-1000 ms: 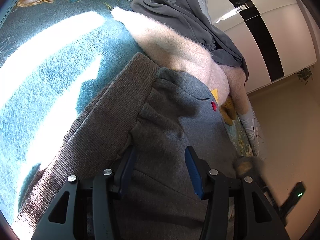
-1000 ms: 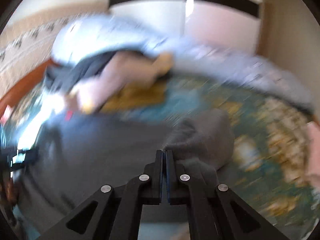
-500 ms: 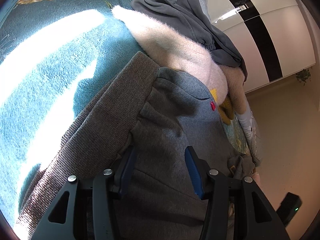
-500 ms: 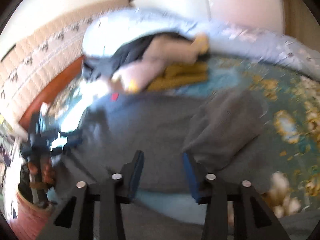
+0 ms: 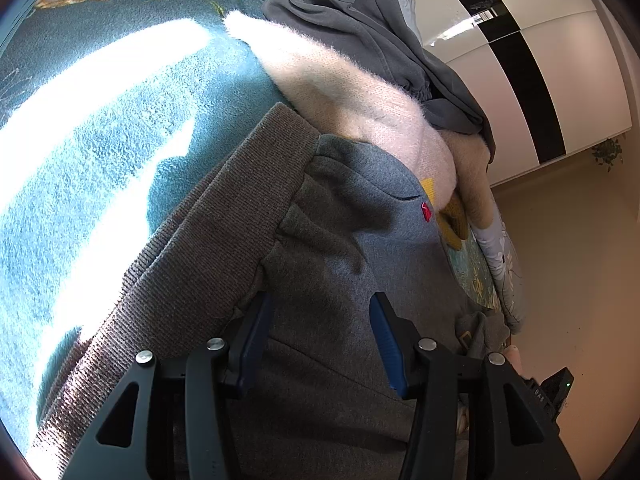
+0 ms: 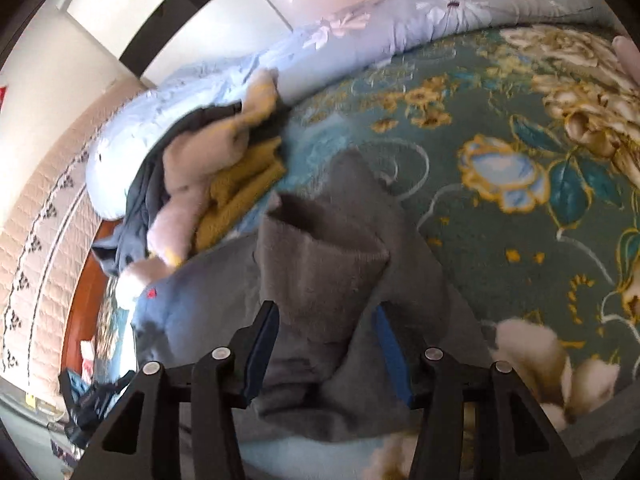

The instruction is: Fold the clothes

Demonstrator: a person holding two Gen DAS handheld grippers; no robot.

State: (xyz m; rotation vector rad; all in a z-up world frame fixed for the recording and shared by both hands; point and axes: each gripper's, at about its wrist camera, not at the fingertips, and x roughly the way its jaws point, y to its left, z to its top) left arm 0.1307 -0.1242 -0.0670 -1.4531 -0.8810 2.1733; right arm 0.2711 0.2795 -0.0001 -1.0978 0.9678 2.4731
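Observation:
A grey sweatshirt (image 5: 352,240) with a ribbed hem (image 5: 208,232) and a small red tag lies on the teal floral blanket (image 5: 80,152). My left gripper (image 5: 320,336) is open just above its body, holding nothing. In the right wrist view the same sweatshirt (image 6: 208,292) lies spread, with its ribbed sleeve cuff (image 6: 316,252) folded over the body. My right gripper (image 6: 326,340) is open, its jaws on either side of that sleeve, not closed on it.
A pile of clothes sits beyond the sweatshirt: a fluffy pink sweater (image 5: 360,96), a dark grey garment (image 5: 360,20), a mustard knit (image 6: 240,196). A pale blue floral duvet (image 6: 360,36) lies along the bed's far edge. A white and black wardrobe (image 5: 540,52) stands behind.
My right gripper was shut on the sleeve a second ago; it has opened, let the sleeve fall onto the sweatshirt and turned. My left gripper has barely moved.

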